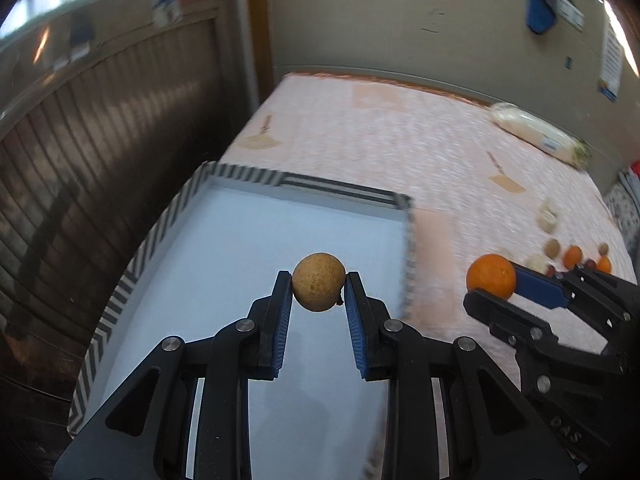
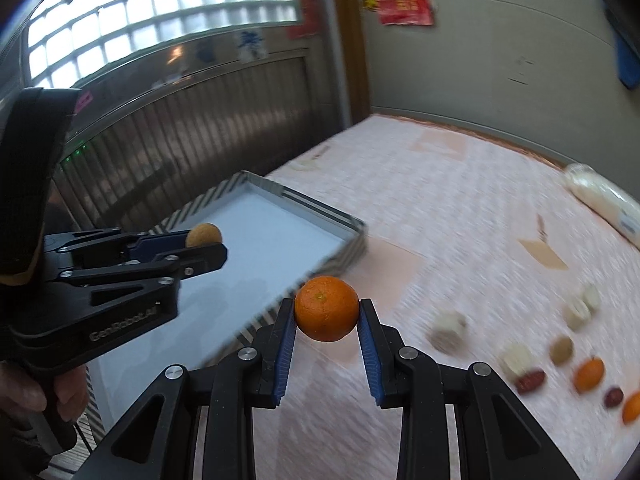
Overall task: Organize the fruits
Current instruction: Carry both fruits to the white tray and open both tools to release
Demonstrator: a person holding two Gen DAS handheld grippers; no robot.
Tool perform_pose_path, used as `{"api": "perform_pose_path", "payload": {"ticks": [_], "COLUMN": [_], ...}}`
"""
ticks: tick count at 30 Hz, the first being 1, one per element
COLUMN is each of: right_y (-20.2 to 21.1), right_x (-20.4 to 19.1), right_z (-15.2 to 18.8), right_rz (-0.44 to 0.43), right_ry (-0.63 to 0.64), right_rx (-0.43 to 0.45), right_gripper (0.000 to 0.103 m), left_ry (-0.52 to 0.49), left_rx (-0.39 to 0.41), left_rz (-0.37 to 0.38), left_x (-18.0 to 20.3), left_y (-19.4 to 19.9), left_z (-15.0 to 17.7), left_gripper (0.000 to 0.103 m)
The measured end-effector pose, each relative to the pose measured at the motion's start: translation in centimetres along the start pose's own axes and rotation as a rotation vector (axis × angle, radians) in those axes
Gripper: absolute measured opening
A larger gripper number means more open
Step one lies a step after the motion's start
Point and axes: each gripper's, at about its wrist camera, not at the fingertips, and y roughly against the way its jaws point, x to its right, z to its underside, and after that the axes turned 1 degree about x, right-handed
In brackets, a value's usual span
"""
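Early in the sort: striped tray (image 1: 140, 256) bare of fruit inside, as far as visible. Left gripper (image 1: 319, 292) jaws closed partway on a brown round fruit (image 1: 319, 287) above the tray floor; right gripper (image 2: 327, 316) jaws likewise pinching an orange (image 2: 327, 308) over the tray's near edge. Left on the worktop (image 2: 460, 208), well apart from the tray: small oranges (image 2: 589, 374), another brown fruit, red dates (image 2: 530, 381), pale pieces.

Tan fruit (image 1: 318, 287), orange (image 2: 327, 308) — both gripped, aloft
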Motion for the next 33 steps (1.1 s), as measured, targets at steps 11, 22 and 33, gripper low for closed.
{"api": "perform_pose_path", "payload": {"ticks": [11,22,33], "right_y": [-7.0,-11.0,-10.0], "right_x": [-4.3,-6.4,-6.2], "right_z": [-2.8,-2.4,-2.0], "right_rz": [-0.079,-0.107,-0.132], "right_ry": [0.129,0.187,0.151], "right_rx": [-0.094,-0.179,-0.126], "right_gripper": [0.03,0.03,0.051], "left_ry": [0.107,0.172,0.251], "left_rx": [-0.115,-0.198,-0.193], "left_rz": [-0.025,-0.049,-0.007], "left_x": [-4.0,-5.5,-6.7], "left_y": [-4.3,-5.9,-5.1], "left_z": [-0.2,0.6,1.0], "left_gripper": [0.026,0.026,0.06]}}
